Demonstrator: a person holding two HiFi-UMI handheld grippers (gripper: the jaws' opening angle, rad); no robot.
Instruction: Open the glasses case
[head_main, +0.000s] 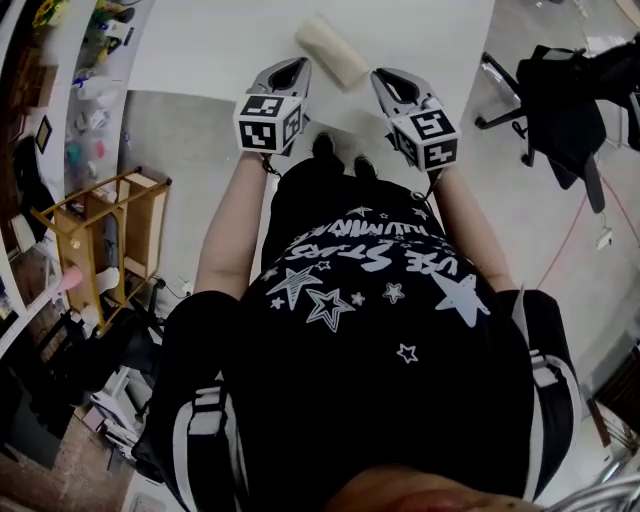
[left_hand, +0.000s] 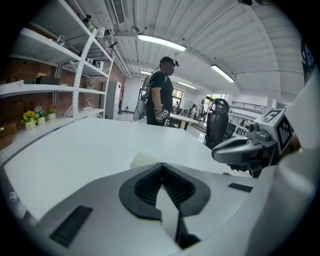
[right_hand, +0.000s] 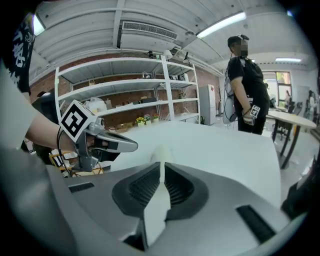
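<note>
The jaws of the left gripper are seen pressed together at the tips, and nothing is held between them. The jaws of the right gripper are shut the same way, with nothing in them.

Just past both sets of tips, the glasses case is seen lying on the white table. In the head view it is at the upper middle of the frame. It is a pale, long, rounded thing lying slantwise, a little beyond the two grippers. No touch by either gripper can be seen.

The case looks closed, so the task is judged to be at its very start. To do this step well, the jaws should be opened first, before the case is reached, since nothing can be gripped with them shut. The case should then be held down by one gripper, so it cannot slide on the smooth table. The lid edge should be found by the other gripper and lifted slowly. Where the seam runs cannot be told from these views, so it should be looked for before anything is squeezed. A round case may roll away if it is pushed from one side only, so both sides should be met together.

A person is seen standing far back at the upper middle of the left gripper view, well away from the case.
</note>
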